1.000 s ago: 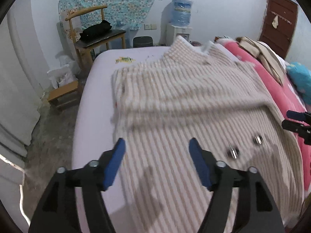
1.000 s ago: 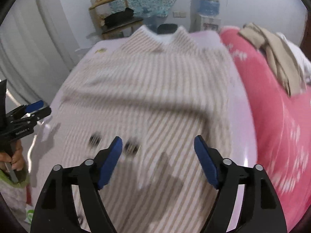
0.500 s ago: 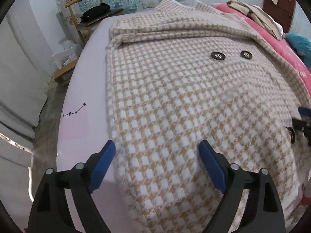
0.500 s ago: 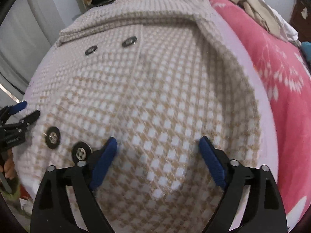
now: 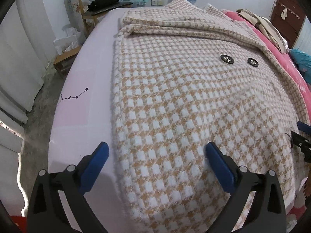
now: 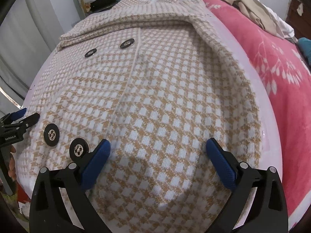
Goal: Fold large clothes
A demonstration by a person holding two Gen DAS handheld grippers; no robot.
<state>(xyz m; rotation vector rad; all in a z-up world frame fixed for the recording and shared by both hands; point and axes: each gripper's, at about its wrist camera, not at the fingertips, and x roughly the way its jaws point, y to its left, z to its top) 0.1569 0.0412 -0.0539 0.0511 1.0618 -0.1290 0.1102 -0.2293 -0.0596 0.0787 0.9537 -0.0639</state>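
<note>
I hold my left gripper (image 5: pixel 156 156) angled down over the near end of a checked coat (image 5: pixel 184 101) that lies flat on a pale bed sheet (image 5: pixel 83 104). Its jaws are opening, spread wide, with nothing gripped. The coat's left edge runs between the two blue pads: the left pad (image 5: pixel 93 167) sits over bare sheet and the right pad (image 5: pixel 219 167) over the cloth. Beyond the jaws, a folded sleeve crosses the coat, and two dark buttons (image 5: pixel 226 59) lie ahead and to the right.

My right gripper (image 6: pixel 157 153) hangs over the same coat (image 6: pixel 165 89), its jaws likewise opening wide and holding nothing; both pads (image 6: pixel 95 161) stand over the cloth. Two metal snap buttons (image 6: pixel 51 135) lie just left of the left pad, and two more sit far ahead to the left. A red blanket (image 6: pixel 281 81) lies to the right of the jaws. At the left margin my other gripper (image 6: pixel 17 124) appears at the coat's edge.
</note>
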